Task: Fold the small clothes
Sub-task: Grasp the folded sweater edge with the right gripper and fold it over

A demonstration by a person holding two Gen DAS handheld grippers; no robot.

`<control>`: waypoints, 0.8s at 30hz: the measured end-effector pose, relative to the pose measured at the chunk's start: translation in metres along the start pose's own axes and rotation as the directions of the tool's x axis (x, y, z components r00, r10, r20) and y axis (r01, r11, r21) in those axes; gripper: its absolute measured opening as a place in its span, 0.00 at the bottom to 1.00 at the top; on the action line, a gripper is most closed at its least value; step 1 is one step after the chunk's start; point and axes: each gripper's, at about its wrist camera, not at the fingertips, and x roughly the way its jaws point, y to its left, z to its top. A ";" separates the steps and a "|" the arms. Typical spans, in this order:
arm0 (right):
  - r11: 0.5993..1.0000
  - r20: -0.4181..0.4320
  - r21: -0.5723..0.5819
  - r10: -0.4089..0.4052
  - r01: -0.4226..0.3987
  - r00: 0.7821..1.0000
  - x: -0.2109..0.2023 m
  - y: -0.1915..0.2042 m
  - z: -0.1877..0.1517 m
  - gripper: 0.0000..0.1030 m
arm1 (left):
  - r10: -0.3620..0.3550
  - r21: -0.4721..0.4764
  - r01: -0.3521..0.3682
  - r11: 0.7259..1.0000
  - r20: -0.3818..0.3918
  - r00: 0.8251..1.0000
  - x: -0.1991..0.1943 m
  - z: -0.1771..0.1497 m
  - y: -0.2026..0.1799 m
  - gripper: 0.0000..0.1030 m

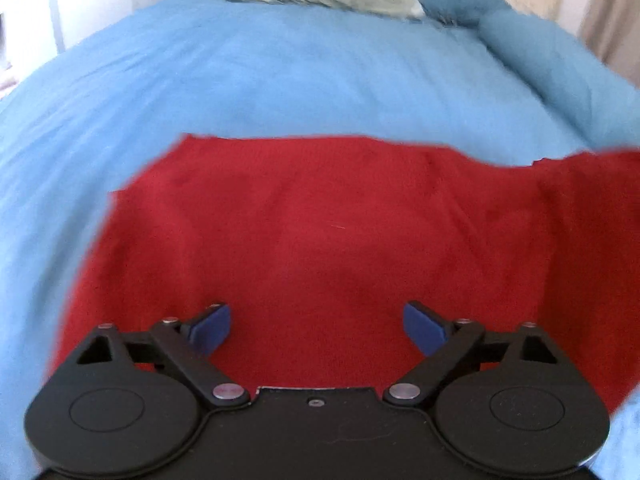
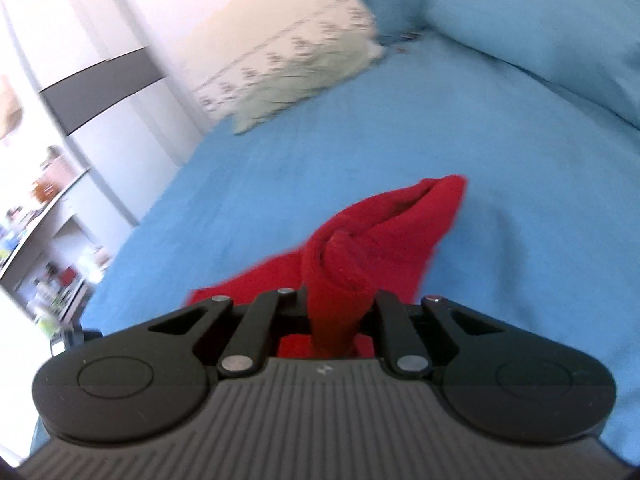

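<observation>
**Right grips, left waits**

Red garment [image 1: 320,232] lies on blue bedspread [image 1: 280,80], long axis running L-R across left gripper [image 1: 318,326], whose jaws are spread wide just over it. Right gripper [image 2: 338,312] is pinching a bunched end, so it's nearer.

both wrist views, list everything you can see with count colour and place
red garment: 1, red, spread on the bed, one end bunched in the right gripper
bed cover: 1, blue, under the garment
blue pillow: 1, blue, far right of bed
patterned pillow: 1, pale green-white, far end of bed
shelving: 1, white, left of bed, small items too blurred to name
left gripper: 1, black, blue pads, open over the garment
right gripper: 1, black, shut on the garment
</observation>
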 end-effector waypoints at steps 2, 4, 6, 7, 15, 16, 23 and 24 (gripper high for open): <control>0.996 -0.029 -0.062 0.061 -0.063 0.998 0.014 0.042 0.006 0.23 | -0.007 -0.050 0.008 0.999 0.020 1.000 -0.022 -0.003 0.026 0.94; 0.979 -0.077 -0.148 0.131 -0.141 0.988 0.030 0.090 0.003 0.23 | 0.014 -0.069 -0.010 0.998 0.058 0.998 -0.045 -0.013 0.058 0.98; 0.949 -0.143 -0.227 0.191 -0.220 0.971 0.049 0.136 -0.008 0.23 | 0.068 -0.065 -0.062 0.996 0.096 0.993 -0.059 -0.027 0.085 0.99; 0.928 -0.200 -0.256 0.222 -0.269 0.954 0.062 0.157 -0.018 0.23 | 0.091 -0.066 -0.085 0.994 0.101 0.991 -0.060 -0.032 0.095 0.99; 0.860 -0.475 -0.409 0.086 -0.307 0.876 0.149 0.229 -0.123 0.23 | 0.150 -0.021 -0.150 0.989 0.009 0.989 -0.062 -0.049 0.153 0.99; 0.858 -0.468 -0.412 0.089 -0.306 0.879 0.148 0.230 -0.124 0.23 | 0.149 -0.019 -0.149 0.989 0.010 0.989 -0.063 -0.051 0.154 0.99; 0.837 -0.380 -0.419 0.189 -0.351 0.905 0.108 0.223 -0.097 0.94 | 0.072 -0.040 -0.071 0.997 0.029 0.997 -0.076 -0.048 0.163 0.99; 0.836 -0.344 -0.426 0.203 -0.345 0.917 0.094 0.218 -0.091 0.94 | 0.060 -0.039 -0.059 0.998 0.033 0.998 -0.078 -0.046 0.162 0.99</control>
